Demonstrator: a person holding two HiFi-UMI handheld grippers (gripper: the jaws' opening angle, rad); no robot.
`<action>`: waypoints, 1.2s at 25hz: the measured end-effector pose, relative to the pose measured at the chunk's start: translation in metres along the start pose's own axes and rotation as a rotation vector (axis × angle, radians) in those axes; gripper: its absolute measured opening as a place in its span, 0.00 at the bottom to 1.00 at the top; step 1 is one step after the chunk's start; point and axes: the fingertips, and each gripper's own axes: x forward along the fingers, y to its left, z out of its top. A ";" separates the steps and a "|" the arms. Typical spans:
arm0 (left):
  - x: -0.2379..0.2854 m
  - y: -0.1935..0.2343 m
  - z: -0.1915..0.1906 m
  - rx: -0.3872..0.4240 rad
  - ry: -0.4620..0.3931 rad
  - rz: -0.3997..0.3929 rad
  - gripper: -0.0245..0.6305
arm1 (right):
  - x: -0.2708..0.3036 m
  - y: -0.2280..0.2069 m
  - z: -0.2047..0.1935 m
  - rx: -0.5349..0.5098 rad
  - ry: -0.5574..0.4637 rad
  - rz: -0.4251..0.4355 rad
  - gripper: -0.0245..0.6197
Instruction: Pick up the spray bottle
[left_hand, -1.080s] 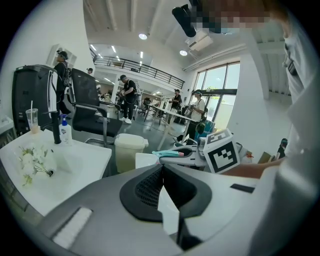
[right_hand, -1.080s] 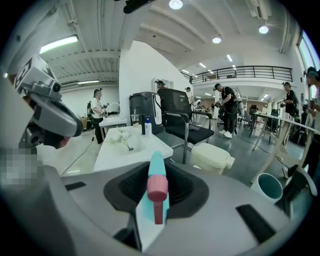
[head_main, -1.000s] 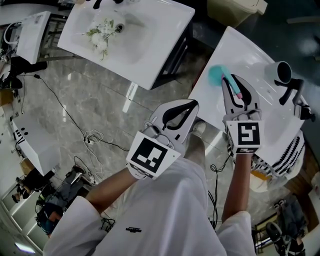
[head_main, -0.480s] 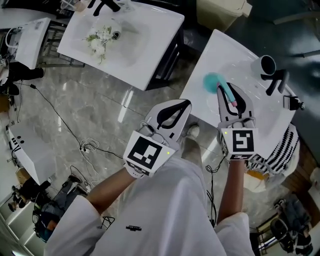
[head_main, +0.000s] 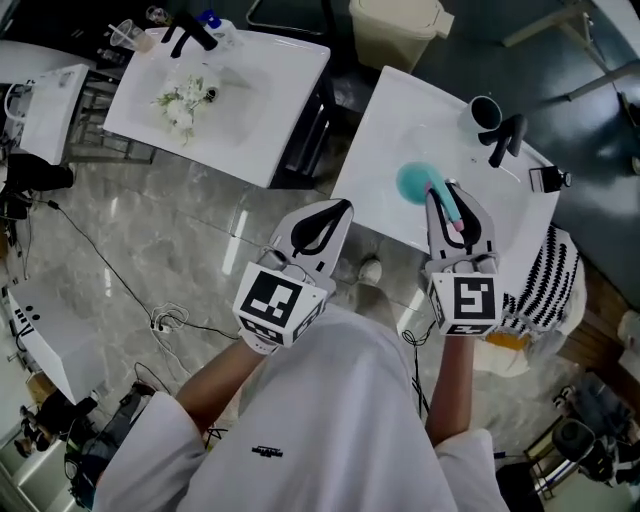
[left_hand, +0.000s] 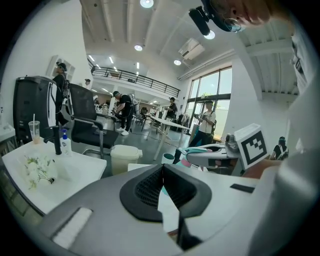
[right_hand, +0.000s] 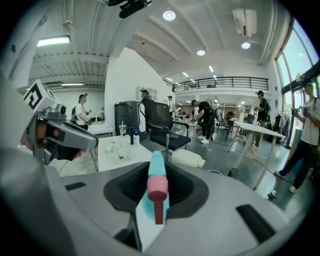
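Right tongs (head_main: 443, 198): closed on the spray bottle (head_main: 414, 183), clamped at its teal neck. In the right gripper view only the neck and a pink nozzle show, and the body is hidden behind the jaws. In the head view the round teal body juts past the tips over a white surface (head_main: 372, 150); contact with it cannot be told.
Left tongs (head_main: 335, 212): jaws together, empty, over the floor (head_main: 150, 230).
Beyond: black tap (head_main: 505, 135) and dark cup (head_main: 485, 110), detail too small to make out.
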 end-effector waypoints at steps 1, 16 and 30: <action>-0.001 -0.004 0.002 0.003 -0.004 -0.002 0.05 | -0.008 -0.003 0.001 0.009 -0.001 -0.015 0.16; -0.015 -0.047 0.029 0.070 -0.059 -0.046 0.05 | -0.142 -0.053 0.004 0.146 -0.042 -0.313 0.16; -0.023 -0.089 0.034 0.110 -0.074 -0.102 0.05 | -0.212 -0.057 -0.017 0.231 -0.069 -0.451 0.16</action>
